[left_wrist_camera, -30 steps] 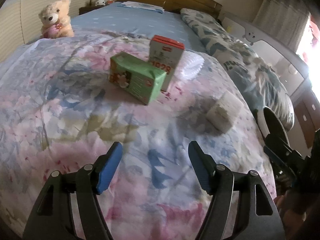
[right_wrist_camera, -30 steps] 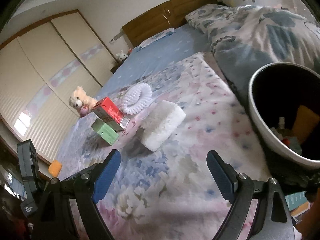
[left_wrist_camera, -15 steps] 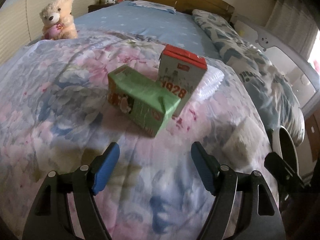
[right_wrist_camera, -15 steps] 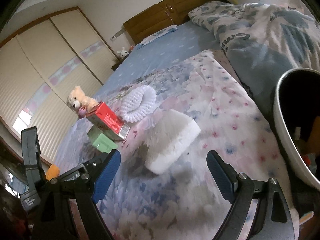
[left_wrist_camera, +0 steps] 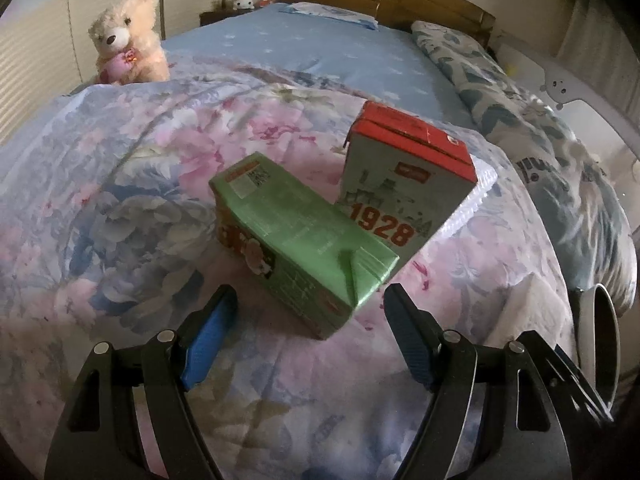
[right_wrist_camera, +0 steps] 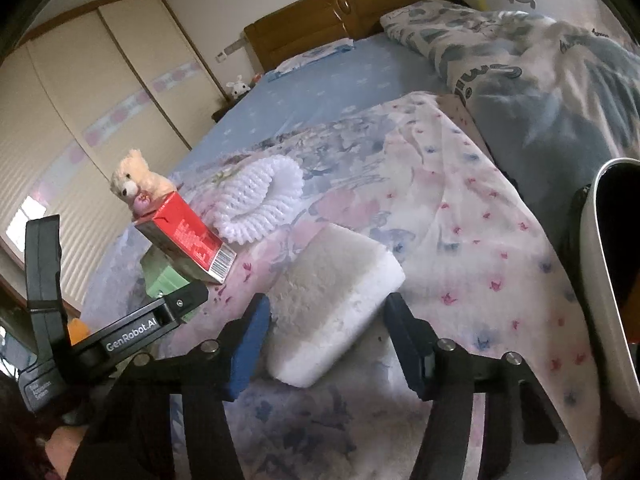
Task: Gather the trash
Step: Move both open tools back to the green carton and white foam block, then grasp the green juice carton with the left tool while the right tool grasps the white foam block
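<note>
bin (right_wrist_camera: 608,280): cut by right edge | green carton (right_wrist_camera: 160,276): mostly behind red carton (right_wrist_camera: 188,240)

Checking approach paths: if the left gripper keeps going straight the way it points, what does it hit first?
Most likely the green carton: its near corner sits just ahead of the open left gripper, roughly centred between the fingers. The red-topped 1928 carton stands behind it. Depth is fisheye-distorted, so contact order is a judgement.
</note>
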Demonstrator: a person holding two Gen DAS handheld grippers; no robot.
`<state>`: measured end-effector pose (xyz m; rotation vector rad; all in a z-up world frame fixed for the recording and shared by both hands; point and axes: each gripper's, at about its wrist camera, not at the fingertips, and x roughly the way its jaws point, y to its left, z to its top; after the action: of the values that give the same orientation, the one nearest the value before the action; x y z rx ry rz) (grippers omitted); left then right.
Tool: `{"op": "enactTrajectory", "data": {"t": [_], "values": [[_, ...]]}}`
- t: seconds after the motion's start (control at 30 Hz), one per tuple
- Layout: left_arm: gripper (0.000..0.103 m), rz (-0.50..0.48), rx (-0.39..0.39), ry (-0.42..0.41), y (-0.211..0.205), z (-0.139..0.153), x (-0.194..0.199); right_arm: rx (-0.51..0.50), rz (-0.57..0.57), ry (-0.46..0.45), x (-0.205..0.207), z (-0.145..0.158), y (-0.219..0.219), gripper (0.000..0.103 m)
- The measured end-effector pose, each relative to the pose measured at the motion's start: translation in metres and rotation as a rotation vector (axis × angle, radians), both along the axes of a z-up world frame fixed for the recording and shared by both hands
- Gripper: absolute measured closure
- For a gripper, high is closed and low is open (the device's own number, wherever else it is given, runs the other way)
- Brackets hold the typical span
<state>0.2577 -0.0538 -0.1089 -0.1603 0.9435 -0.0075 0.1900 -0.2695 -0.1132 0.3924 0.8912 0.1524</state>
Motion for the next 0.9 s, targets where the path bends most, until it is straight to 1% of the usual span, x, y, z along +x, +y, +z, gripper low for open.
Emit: {"op": "enactTrajectory", "data": {"t": [0.03,0.07,0.1,0.13,0.2,0.3,0.53,0.57,0.63,0.67,0.7,0.77,0.83,0.9], "values": [[0.038,0.004,0.004,-0.003,0.001,0.0,0.001,0.002,0.001,0.001,-0.001,0.0,-0.001,0.05],[0.043,0.004,0.009,-0.009,0.001,0.0,0.001,0.007,0.0,-0.002,-0.002,0.0,-0.001,0.052],[0.054,0.001,0.01,-0.013,0.002,0.001,0.0,0.011,0.0,-0.005,-0.003,0.001,-0.002,0.054],[0.062,-0.004,0.007,-0.018,0.002,0.001,0.0,0.013,-0.001,-0.01,-0.004,0.002,-0.003,0.056],[0.068,-0.016,0.012,-0.033,0.004,0.003,-0.002,0.018,-0.002,-0.022,-0.008,0.004,-0.005,0.062],[0.069,-0.026,0.018,-0.041,0.008,0.004,-0.009,0.029,-0.002,-0.036,-0.014,0.008,-0.007,0.067],[0.069,-0.085,-0.01,-0.054,0.016,0.009,-0.043,0.06,0.001,-0.042,-0.028,0.016,-0.012,0.07],[0.069,-0.095,-0.013,-0.054,0.016,0.009,-0.049,0.079,0.003,-0.038,-0.028,0.016,-0.012,0.066],[0.069,-0.121,-0.016,-0.059,0.016,0.011,-0.061,0.112,-0.007,-0.024,-0.026,0.013,-0.014,0.065],[0.069,-0.129,-0.017,-0.06,0.016,0.012,-0.065,0.113,-0.013,-0.016,-0.025,0.011,-0.013,0.056],[0.069,-0.139,-0.021,-0.061,0.017,0.012,-0.071,0.116,-0.016,-0.006,-0.024,0.009,-0.012,0.044],[0.069,-0.153,-0.022,-0.065,0.018,0.014,-0.082,0.117,-0.016,0.01,-0.021,0.005,-0.006,0.032],[0.069,-0.16,-0.021,-0.069,0.019,0.015,-0.089,0.095,-0.001,0.014,-0.016,0.002,0.004,0.032],[0.069,-0.167,-0.02,-0.07,0.02,0.016,-0.095,0.034,0.01,-0.003,-0.012,0.001,0.014,0.032]]}}
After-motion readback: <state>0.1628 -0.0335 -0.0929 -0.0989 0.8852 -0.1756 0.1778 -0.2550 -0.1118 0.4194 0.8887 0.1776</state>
